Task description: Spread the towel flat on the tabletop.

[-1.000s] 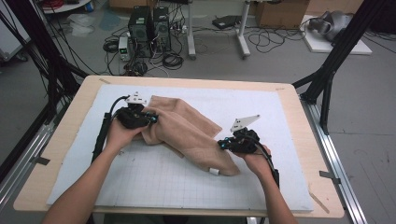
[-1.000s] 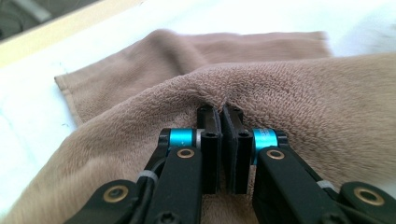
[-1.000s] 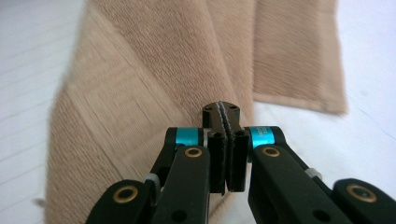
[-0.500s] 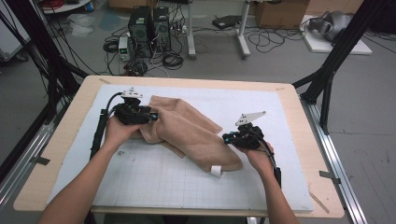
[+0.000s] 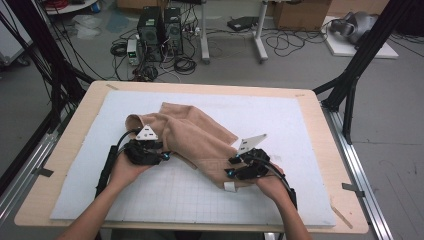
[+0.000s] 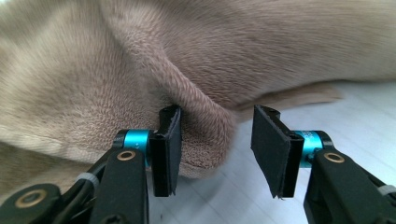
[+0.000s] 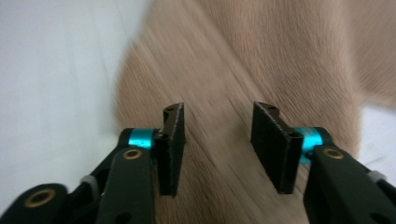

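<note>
White mat [image 5: 165, 200] over wooden table [image 5: 60, 165], bare gridded stretch nearest the person. Left gripper [image 5: 162, 156] at 9 o'clock of the tan cloth [image 5: 200, 135], jaws part open, having just spread; a folded ridge of cloth [image 6: 205, 126] sits between them, touching one pad [image 6: 169, 140], not pinched. Right gripper [image 5: 231, 167] at 5 o'clock of the cloth, over its near corner by a white tag [image 5: 229, 186]; jaws just been opening, half apart, cloth [image 7: 261, 60] below, nothing clamped. Cloth mid-mat, rumpled, long axis 10 to 4 o'clock. Beyond the table at 12: computer towers [image 5: 160, 25], cables
</note>
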A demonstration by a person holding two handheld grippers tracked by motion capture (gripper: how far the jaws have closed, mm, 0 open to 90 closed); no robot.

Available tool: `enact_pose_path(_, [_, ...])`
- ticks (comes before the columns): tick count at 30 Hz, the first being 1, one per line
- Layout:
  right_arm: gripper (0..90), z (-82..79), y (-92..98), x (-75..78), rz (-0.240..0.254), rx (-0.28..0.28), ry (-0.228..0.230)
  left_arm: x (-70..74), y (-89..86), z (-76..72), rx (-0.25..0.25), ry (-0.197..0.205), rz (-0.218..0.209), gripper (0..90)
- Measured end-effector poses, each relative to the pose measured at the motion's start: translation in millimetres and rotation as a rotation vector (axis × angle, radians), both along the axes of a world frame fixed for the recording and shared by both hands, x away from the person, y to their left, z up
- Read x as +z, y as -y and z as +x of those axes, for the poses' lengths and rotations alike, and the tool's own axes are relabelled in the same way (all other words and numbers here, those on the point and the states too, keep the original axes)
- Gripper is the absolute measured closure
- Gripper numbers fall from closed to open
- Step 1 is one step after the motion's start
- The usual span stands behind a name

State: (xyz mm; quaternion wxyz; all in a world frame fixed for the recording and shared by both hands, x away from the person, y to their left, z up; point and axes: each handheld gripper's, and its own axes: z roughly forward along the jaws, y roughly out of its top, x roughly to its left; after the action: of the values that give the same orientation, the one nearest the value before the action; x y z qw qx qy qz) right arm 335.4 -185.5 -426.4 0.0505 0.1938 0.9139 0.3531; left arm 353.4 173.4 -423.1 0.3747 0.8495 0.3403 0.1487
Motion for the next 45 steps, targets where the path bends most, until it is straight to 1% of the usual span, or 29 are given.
enact_pose_path(1, [63.0,0.1,-2.5,-4.3,-0.015,0.007,-0.005,-3.0,1.3,2.1,0.011,0.004,0.016,56.7])
enact_pose_path(2, [65.6,0.4,-4.5,-8.2,-0.024,0.015,-0.013,-5.1,2.1,4.0,0.011,0.005,0.020,60.5])
enact_pose_path(3, [71.0,0.6,-4.5,-9.4,-0.007,0.008,-0.004,-5.8,2.4,4.9,0.009,0.006,0.013,66.1])
enact_pose_path(4, [76.3,1.5,-4.0,-9.5,0.002,0.008,-0.013,-5.0,2.4,4.8,0.003,0.013,0.020,70.8])
enact_pose_path(6, [86.2,2.0,-3.6,-8.9,0.007,0.018,-0.022,-1.4,0.5,2.5,-0.013,0.010,0.009,77.5])
enact_pose_path(7, [86.7,2.1,-3.2,-8.3,0.001,0.019,-0.017,1.3,-1.1,0.5,-0.021,0.010,0.002,79.0])
enact_pose_path(11, [87.4,2.3,2.8,-4.4,0.027,0.009,-0.025,17.2,-11.0,-10.2,-0.053,0.031,-0.026,81.7])
enact_pose_path(13, [87.6,1.4,6.9,-0.4,0.052,-0.003,-0.018,28.9,-17.1,-16.7,-0.068,0.043,-0.053,81.9])
enact_pose_path(15, [87.7,-0.2,10.3,5.2,0.064,-0.005,-0.006,41.6,-22.0,-24.9,-0.093,0.059,-0.062,81.9])
enact_pose_path(17, [87.8,-2.6,14.2,13.2,0.085,-0.008,0.008,57.4,-27.7,-33.8,-0.125,0.087,-0.064,82.0])
enact_pose_path(19, [87.7,-3.4,17.7,19.3,0.096,-0.013,0.023,69.0,-33.9,-38.1,-0.143,0.100,-0.091,81.9])
enact_pose_path(21, [87.7,-2.7,21.7,25.3,0.113,-0.028,0.038,78.2,-41.4,-36.2,-0.157,0.082,-0.092,81.9])
enact_pose_path(22, [87.7,-1.4,22.8,27.5,0.113,-0.037,0.043,79.0,-43.2,-33.1,-0.155,0.071,-0.085,81.8])
enact_pose_path(24, [87.7,2.9,22.3,28.1,0.115,-0.045,0.047,74.8,-45.3,-23.0,-0.149,0.049,-0.065,81.7])
enact_pose_path(25, [87.7,5.3,21.4,27.6,0.113,-0.053,0.048,71.6,-46.3,-18.0,-0.141,0.032,-0.067,81.7])
enact_pose_path(27, [87.7,12.1,19.5,25.7,0.104,-0.078,0.053,59.9,-48.2,-0.9,-0.102,-0.005,-0.042,81.7])
enact_pose_path(28, [87.8,16.2,18.7,24.4,0.102,-0.096,0.056,55.7,-48.9,5.5,-0.088,-0.023,-0.043,81.8])
enact_pose_path(30, [87.8,25.3,17.1,21.2,0.093,-0.121,0.058,45.5,-48.1,21.0,-0.045,-0.035,-0.037,81.9])
enact_pose_path(31, [87.9,29.8,16.0,19.0,0.093,-0.138,0.049,39.6,-46.6,29.4,-0.020,-0.046,-0.051,81.9])
enact_pose_path(32, [87.9,36.4,14.8,15.7,0.086,-0.154,0.042,35.8,-45.3,34.0,-0.016,-0.043,-0.047,81.9])
enact_pose_path(33, [87.9,39.3,13.9,13.9,0.082,-0.167,0.036,28.8,-42.5,41.1,0.004,-0.041,-0.030,81.9])
enact_pose_path(36, [87.8,49.1,11.1,6.1,0.079,-0.183,0.018,13.8,-36.5,54.8,0.021,-0.069,-0.003,81.9])
enact_pose_path(37, [87.9,50.8,10.2,4.0,0.075,-0.185,0.014,10.8,-34.8,57.4,0.029,-0.080,-0.008,81.7])
enact_pose_path(38, [87.8,52.0,9.6,1.8,0.075,-0.180,0.008,10.0,-33.7,58.7,0.031,-0.079,-0.017,81.2])
enact_pose_path(40, [87.9,53.5,9.4,-1.2,0.069,-0.175,-0.007,12.9,-33.6,57.2,0.031,-0.075,-0.022,78.8])
enact_pose_path(42, [87.9,52.6,10.4,0.0,0.077,-0.176,-0.013,19.3,-38.1,52.6,0.036,-0.075,-0.029,72.3])
enact_pose_path(43, [87.9,51.7,11.7,2.0,0.084,-0.168,-0.005,22.3,-39.9,50.4,0.036,-0.073,-0.030,69.6])
enact_pose_path(44, [87.9,50.2,11.9,3.6,0.091,-0.172,-0.007,25.3,-41.3,47.4,0.039,-0.068,-0.041,67.2])
enact_pose_path(45, [87.9,48.9,12.5,5.2,0.091,-0.167,-0.003,32.2,-44.9,41.0,0.040,-0.044,-0.061,64.2])
